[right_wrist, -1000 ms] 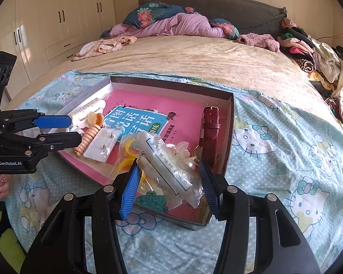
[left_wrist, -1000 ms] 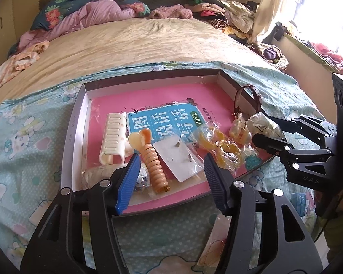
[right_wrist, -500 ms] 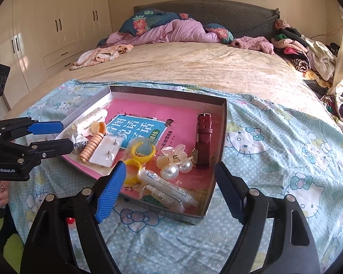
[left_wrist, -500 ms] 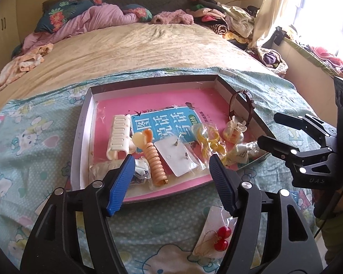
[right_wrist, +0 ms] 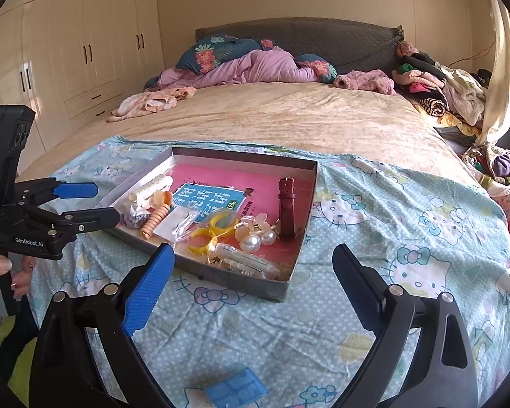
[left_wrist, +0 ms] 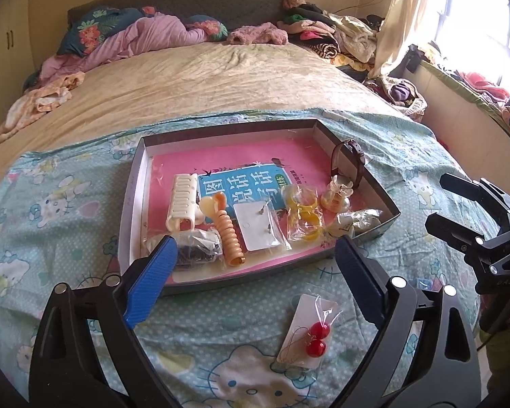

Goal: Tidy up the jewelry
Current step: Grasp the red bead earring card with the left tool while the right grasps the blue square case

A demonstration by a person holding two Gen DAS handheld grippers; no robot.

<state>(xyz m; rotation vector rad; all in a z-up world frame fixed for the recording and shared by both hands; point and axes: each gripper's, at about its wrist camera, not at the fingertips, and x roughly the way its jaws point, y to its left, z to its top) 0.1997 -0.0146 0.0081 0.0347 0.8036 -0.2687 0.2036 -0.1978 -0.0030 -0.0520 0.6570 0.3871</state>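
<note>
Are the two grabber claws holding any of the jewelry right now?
No. The left gripper and right gripper are both open and empty, above the blanket near the box.

Both wrist views face the tray [left_wrist: 132,183]; bed's foot.

The left gripper [left_wrist: 253,273] has a matte black frame, silver round screws at its joints and blue ribbed pads [left_wrist: 152,280] on its fingers; seen from the right wrist, its body carries white "GenRobot.AI" lettering. The right gripper [right_wrist: 253,284] is built alike, black with silver screws and blue ribbed pads [right_wrist: 148,294], and faint pale letters show on its body in the left wrist view. The left hand [right_wrist: 1,280] is bare-skinned, with painted nails.
</note>
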